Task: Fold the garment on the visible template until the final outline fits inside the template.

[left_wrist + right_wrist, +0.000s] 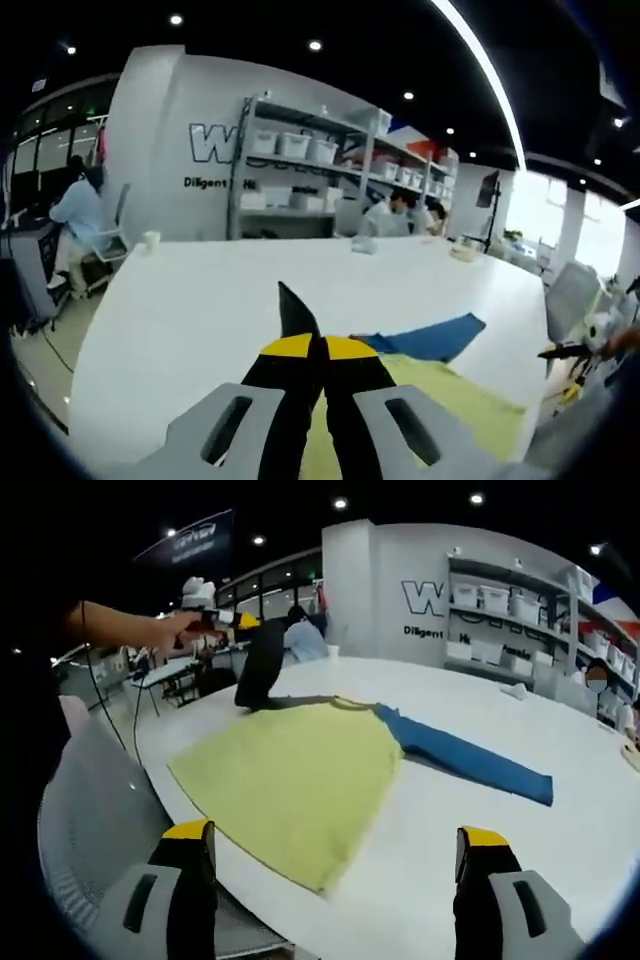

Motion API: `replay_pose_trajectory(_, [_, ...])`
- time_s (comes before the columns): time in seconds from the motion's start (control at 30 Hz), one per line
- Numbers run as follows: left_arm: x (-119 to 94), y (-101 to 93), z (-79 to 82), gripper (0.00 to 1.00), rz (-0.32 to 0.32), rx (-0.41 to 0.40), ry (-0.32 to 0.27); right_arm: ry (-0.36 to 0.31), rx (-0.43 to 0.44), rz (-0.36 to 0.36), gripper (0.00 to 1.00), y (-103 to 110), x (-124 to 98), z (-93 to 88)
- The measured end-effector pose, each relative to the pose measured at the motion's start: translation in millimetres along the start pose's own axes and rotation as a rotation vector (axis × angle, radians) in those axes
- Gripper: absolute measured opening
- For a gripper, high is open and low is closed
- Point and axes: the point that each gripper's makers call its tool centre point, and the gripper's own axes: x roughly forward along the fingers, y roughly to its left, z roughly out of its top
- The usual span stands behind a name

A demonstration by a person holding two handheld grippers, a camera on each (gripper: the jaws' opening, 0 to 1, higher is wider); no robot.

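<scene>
We see the yellow cloth garment with blue sleeve (300, 780) lying unfolded on the white counter (560, 860); folding remains. Left tool (300, 325) closed, empty; right tool (335, 852) wide.

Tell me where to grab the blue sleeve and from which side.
Grip the blue sleeve at its squared free end, by the cuff corner, coming in low from the open white table beyond it. It lies flat and stretched out from the yellow body, so its end edge is probably easiest to pinch. The right gripper is open.

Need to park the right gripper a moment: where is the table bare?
Bare white table lies right of the yellow garment body, below the blue sleeve, and beyond that sleeve. It is crowded at the garment's far corner, where the left gripper sits.
</scene>
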Motion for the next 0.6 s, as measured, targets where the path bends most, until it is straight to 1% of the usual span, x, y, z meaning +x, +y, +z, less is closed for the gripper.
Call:
replay_pose_trajectory(0.3, [19.6, -24.2, 19.8, 0.01, -0.051, 0.006, -0.015, 0.014, 0.002, -0.019, 0.99, -2.5, -6.6, -7.8])
replay_pose_trajectory(0.47, [34.2, -40.3, 31.6, 0.01, -0.084, 0.012, -0.023, 0.008, 0.008, -0.033, 0.99, -4.7, -10.6, -7.6])
replay_pose_trajectory(0.6, [44.4, -51.8, 38.5, 0.01, -0.1, -0.002, -0.032, 0.009, 0.012, -0.043, 0.99, -6.3, -13.7, -8.9])
